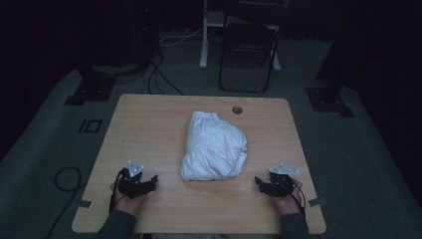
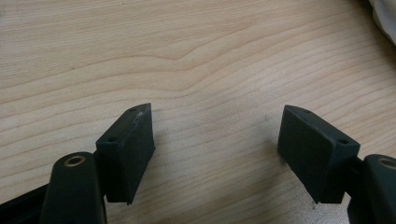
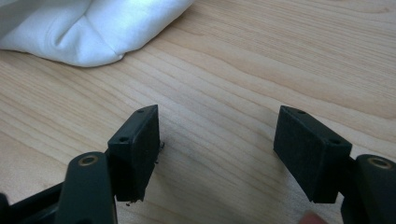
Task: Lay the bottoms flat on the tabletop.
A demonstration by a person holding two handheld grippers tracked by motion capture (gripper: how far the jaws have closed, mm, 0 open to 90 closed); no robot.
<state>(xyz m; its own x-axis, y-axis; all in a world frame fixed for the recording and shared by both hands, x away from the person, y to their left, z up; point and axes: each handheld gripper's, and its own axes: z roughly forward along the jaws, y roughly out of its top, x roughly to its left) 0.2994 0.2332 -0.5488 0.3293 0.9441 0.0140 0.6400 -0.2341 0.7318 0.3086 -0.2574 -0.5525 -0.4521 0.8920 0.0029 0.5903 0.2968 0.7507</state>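
A crumpled white cloth bundle (image 1: 214, 145) lies in the middle of the wooden table (image 1: 149, 124). My left gripper (image 1: 149, 181) rests near the front left of the table, open, with bare wood between its jaws (image 2: 215, 140). A corner of the white cloth (image 2: 385, 16) shows at the top right of the left gripper view. My right gripper (image 1: 260, 183) sits near the front right, open and holding nothing (image 3: 215, 140). In the right gripper view the cloth (image 3: 88, 28) lies ahead and to the left, apart from the jaws.
A round cable hole (image 1: 237, 109) is in the table's far edge behind the cloth. A dark folding chair (image 1: 249, 45) and a white stand leg (image 1: 204, 35) are beyond the table. Black cables (image 1: 67, 179) trail on the grey floor at left.
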